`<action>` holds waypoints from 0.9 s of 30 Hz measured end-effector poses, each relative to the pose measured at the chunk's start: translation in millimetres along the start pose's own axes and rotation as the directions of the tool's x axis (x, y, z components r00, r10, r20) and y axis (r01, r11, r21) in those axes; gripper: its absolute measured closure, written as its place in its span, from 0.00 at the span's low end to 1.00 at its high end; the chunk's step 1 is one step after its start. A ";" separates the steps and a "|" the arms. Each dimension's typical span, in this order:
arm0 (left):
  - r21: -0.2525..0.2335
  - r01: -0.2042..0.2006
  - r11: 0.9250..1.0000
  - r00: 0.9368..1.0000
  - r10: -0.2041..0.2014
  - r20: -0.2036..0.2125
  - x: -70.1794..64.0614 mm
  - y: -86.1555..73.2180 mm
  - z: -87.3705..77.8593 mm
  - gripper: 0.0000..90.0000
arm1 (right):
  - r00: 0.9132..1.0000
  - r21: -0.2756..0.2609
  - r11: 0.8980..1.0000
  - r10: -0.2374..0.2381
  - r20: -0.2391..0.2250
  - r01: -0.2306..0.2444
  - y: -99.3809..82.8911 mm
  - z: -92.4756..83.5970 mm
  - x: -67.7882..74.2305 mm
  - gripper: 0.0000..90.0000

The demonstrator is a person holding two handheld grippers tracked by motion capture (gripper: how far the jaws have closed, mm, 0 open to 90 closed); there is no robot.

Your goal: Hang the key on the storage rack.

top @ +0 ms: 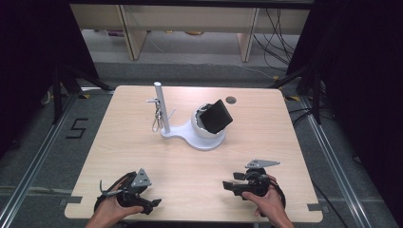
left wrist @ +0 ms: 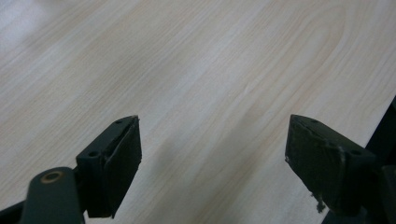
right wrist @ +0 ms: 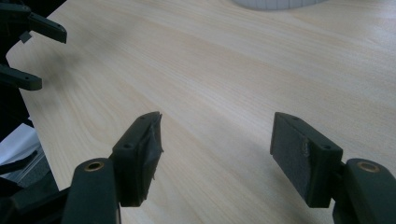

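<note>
A white stand (top: 190, 134) sits at the middle of the wooden table (top: 142, 156), and its base (right wrist: 280, 3) shows at the top edge of the right gripper view. It has an upright post (top: 160, 104) with a metal clip and ring (top: 156, 118) hanging from a side hook. Its round cup (top: 202, 128) holds a tilted black square block (top: 216, 116). My left gripper (top: 153, 205) (left wrist: 212, 140) rests near the front left edge, open and empty over bare wood. My right gripper (top: 227, 186) (right wrist: 217, 130) lies near the front right, jaws wide apart with nothing between them.
The left gripper's jaws (right wrist: 28, 51) appear at the far left of the right gripper view, beside the table edge. A round cable hole (top: 231, 99) lies behind the stand. Dark curtains and black stands flank the table, and a floor mark "5" (top: 77, 128) is at its left.
</note>
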State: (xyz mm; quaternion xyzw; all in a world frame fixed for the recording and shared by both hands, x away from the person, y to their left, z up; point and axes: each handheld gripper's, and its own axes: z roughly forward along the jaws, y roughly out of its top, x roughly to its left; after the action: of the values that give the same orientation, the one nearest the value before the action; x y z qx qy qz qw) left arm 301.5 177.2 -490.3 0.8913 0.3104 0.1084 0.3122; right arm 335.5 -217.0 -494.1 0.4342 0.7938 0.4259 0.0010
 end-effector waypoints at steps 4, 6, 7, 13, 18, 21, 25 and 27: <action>-0.048 0.022 0.999 1.000 -0.022 -0.013 -5.2 -5.4 1.0 0.20 | 1.000 0.000 1.000 0.001 -0.001 -0.001 0.0 0.0 0.2 0.38; -0.065 0.015 0.998 1.000 -0.017 -0.024 -6.8 -8.1 0.4 0.20 | 1.000 -0.012 1.000 -0.007 -0.009 0.006 -0.4 1.4 0.1 0.38; -0.077 0.030 0.997 0.999 -0.031 -0.014 -9.1 -10.3 1.0 0.20 | 0.999 -0.006 1.000 0.028 -0.017 -0.028 -0.9 1.3 3.0 0.38; -0.083 0.039 0.996 0.999 -0.040 -0.013 -14.5 -14.3 3.2 0.19 | 1.000 0.000 1.000 -0.005 -0.027 0.005 -0.4 3.0 2.4 0.38; -0.076 0.039 0.996 0.999 -0.041 -0.023 -11.7 -16.6 6.3 0.19 | 1.000 0.003 1.000 -0.016 -0.005 0.016 0.1 1.4 3.1 0.38; -0.073 0.052 0.996 0.999 -0.053 -0.009 -12.5 -16.9 7.5 0.19 | 1.000 -0.005 1.000 -0.024 -0.015 0.023 -0.2 3.4 2.1 0.37; -0.072 0.060 0.996 0.998 -0.062 -0.021 -11.7 -17.9 10.8 0.19 | 0.999 0.005 1.000 0.005 -0.032 -0.005 -0.4 2.2 5.2 0.37; -0.067 0.056 0.996 0.998 -0.057 -0.020 -12.1 -18.2 11.6 0.19 | 1.000 0.003 1.000 0.006 -0.030 -0.006 -0.3 2.1 5.1 0.37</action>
State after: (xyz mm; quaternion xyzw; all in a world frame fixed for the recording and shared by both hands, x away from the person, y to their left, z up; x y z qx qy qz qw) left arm 287.7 175.1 -510.6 0.8700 0.3351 0.1197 0.3413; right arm 333.0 -212.2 -493.8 0.4302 0.7931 0.4310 -0.0129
